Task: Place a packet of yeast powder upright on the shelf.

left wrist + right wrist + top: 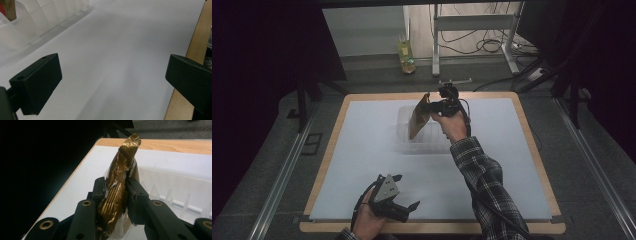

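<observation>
Gold packet (pixel 117 195) in right gripper (pixel 115 192) — over clear bin (pixel 424 142)

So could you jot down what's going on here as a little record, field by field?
Setting: wooden table topped with a white mat
Right tool: shut on a gold foil packet, held above the clear plastic bin
Left tool: open, holding nothing, low over the mat near the front edge
Packet: crinkled, pinched at its sealed edge, hanging down
Bin contents: cannot tell
Background: bottle on the floor beyond the table
</observation>
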### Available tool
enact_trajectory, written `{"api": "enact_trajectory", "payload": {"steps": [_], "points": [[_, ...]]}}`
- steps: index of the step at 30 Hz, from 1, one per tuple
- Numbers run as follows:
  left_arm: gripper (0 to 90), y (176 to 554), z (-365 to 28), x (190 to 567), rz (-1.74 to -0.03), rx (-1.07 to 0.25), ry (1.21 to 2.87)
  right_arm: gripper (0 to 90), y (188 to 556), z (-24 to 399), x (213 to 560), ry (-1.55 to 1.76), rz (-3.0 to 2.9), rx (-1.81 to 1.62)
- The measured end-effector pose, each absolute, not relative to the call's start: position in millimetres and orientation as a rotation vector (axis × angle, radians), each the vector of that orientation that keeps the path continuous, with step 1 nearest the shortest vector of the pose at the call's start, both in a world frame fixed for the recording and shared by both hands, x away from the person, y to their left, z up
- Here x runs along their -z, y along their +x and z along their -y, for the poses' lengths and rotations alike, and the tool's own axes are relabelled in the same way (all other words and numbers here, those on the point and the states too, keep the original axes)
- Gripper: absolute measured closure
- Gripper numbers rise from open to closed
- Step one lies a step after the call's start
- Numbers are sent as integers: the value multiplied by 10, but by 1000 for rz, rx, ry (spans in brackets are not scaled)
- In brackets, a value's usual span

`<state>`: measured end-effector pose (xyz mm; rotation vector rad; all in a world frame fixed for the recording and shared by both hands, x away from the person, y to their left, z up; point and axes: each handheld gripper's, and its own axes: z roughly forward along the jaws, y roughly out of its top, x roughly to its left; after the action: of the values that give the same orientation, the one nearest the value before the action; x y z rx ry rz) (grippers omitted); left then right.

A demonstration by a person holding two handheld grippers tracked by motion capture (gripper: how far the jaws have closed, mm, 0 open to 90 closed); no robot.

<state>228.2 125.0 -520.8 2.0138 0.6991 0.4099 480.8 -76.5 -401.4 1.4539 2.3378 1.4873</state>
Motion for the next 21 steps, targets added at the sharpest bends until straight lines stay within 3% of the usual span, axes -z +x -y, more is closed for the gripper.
{"api": "enact_trajectory", "payload": {"steps": [21], "points": [[5,2281,-1230,5218,-686,-402,2025,717,4876,479,4289,1439,-2324,-1403]]}}
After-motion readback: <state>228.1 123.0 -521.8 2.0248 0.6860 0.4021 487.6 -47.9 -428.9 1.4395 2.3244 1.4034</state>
